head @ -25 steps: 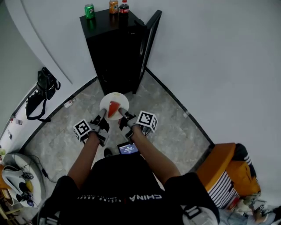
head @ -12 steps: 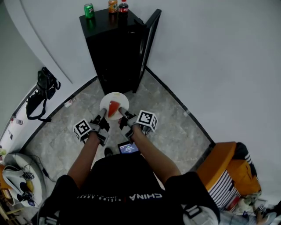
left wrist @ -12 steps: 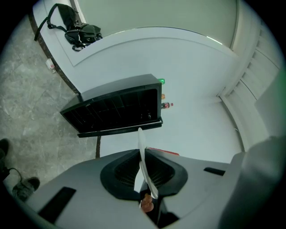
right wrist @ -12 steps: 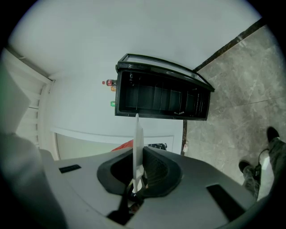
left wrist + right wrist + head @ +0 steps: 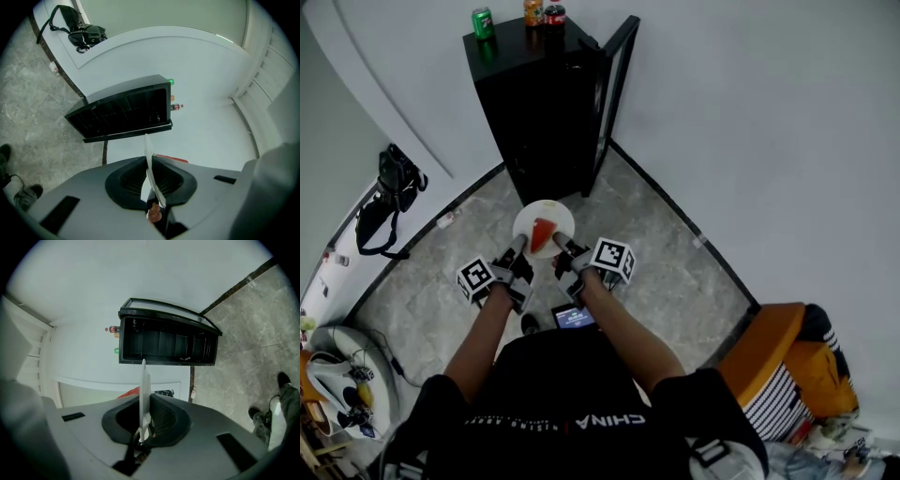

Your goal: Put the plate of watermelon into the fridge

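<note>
Now in hand: you are mid-carry, with the plate (image 5: 544, 225) held between the left claw (image 5: 517, 246) and the right claw (image 5: 560, 243); it is not yet at the fridge (image 5: 534, 103).
Plate: it is white, held about level above the stone floor (image 5: 675, 272) and out in front of you. The fridge stands at 12 o'clock from it and well apart.
Watermelon: one red wedge of watermelon (image 5: 543, 233) lies on the plate, its near end between the two claws.
Left claw: it is closed on the rim at about 7 o'clock, and the left gripper view shows the thin white edge pinched between its pads.
Right claw: it is all but closed, clamped on the rim at about 5 o'clock, with the plate's edge standing between its pads in the right gripper view.
Fridge: it is black, with its door (image 5: 616, 75) swung open at 1 o'clock from the plate. The dark shelves face you, and a green can (image 5: 481, 21) stands on top.
Next move: you probably need to step toward 12 o'clock and keep both grips firm and the plate level so the wedge does not slide. Then pass left of the door's edge and slide the plate onto a shelf.
Against a second ago: both claws keep the same hold and the plate sits in the same spot before you. The fridge top has shifted slightly toward the upper edge of the head view.
</note>
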`<state>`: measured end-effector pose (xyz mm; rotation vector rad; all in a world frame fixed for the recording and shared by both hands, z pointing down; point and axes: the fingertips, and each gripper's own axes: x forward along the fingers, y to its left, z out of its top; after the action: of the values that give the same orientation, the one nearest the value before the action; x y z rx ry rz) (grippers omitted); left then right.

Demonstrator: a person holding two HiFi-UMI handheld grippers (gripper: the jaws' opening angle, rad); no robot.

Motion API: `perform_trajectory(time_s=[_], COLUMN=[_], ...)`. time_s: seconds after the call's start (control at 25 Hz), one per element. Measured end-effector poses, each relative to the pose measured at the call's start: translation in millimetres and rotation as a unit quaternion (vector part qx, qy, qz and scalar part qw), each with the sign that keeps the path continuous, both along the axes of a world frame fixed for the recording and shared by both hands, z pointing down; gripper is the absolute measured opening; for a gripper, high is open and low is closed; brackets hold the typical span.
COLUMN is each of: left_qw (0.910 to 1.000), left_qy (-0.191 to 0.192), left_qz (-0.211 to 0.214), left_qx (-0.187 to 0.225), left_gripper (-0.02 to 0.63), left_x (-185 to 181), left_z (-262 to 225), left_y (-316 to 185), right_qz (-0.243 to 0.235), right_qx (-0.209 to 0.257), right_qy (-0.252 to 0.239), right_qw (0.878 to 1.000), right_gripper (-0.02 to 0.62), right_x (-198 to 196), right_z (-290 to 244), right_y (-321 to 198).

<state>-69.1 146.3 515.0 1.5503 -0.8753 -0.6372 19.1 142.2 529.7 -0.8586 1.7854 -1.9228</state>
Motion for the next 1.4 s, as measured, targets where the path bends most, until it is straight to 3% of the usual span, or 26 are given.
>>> perform_trajectory(time_s=[0.52,0.8,1.12,1.4], left_qw=[0.9996,0.9994,0.9999,0.9993], left_qy=[-0.008,0.000,0.003,0.006], left_qz=[-0.025,-0.033,0.001,0.038], left_qx=[-0.001,-0.009,-0.012,0.002], left_gripper=[0.037,0.037,0.037,0.037], left_x=[51.3,55.6,52.9,32.3], left_z=[6.2,17.9,23.4,15.7], left_y=[-0.7,1.3,-32.8,-92.0], right_qz=[-0.023,-0.029,0.001,0.025], right_qx=[-0.006,-0.023,-0.030,-0.010], right_qy=[-0.015,-0.021,-0.015,-0.005], right_qw=[1.000,0.999,0.999,1.000], right_gripper=[0.029,0.029,0.029,0.029], right_x=[52.5,55.0,51.3,30.6], right_z=[7.7,19.5,29.3,22.3], right_y=[-4.7,-2.4,-30.5,-85.9])
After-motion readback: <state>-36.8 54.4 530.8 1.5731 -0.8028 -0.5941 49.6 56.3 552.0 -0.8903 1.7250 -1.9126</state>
